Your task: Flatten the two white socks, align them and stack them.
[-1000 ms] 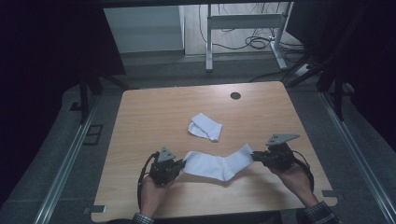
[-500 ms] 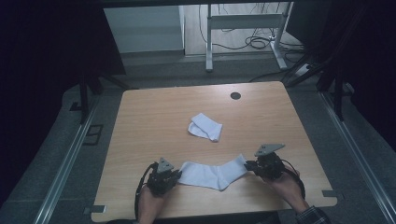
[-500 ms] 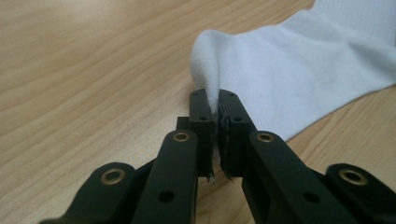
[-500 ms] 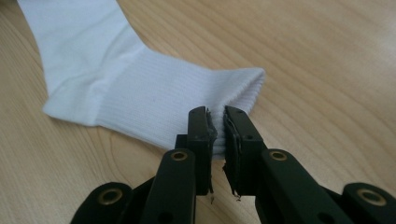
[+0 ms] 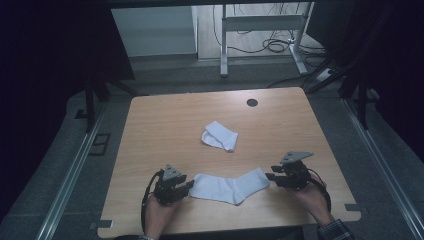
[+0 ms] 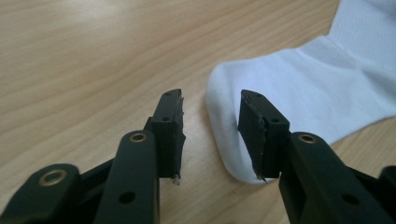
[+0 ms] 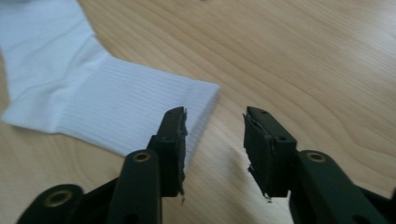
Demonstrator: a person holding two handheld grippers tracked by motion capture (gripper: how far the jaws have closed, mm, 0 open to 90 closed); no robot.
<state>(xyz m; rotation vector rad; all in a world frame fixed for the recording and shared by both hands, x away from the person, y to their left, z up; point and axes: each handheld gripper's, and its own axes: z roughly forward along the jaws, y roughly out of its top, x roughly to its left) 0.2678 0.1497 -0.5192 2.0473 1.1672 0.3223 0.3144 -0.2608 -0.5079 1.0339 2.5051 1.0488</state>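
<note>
A white sock (image 5: 230, 186) lies flat near the table's front edge, stretched left to right. My left gripper (image 5: 190, 185) is at its left end, open, with the toe (image 6: 224, 135) just ahead of the jaws and nothing held. At the sock's right end my right gripper (image 5: 268, 177) stands open too, the ribbed cuff (image 7: 140, 112) lying beside its left jaw. A second white sock (image 5: 219, 136), folded over, rests farther back in the middle of the table.
The wooden table (image 5: 165, 125) has a round cable hole (image 5: 252, 102) at the back. Dark floor and metal rails (image 5: 70, 175) flank it; a desk frame (image 5: 260, 30) with cables stands beyond.
Both grippers came down toward the front edge with the sock, laid it flat, and opened, letting go of its two ends.
</note>
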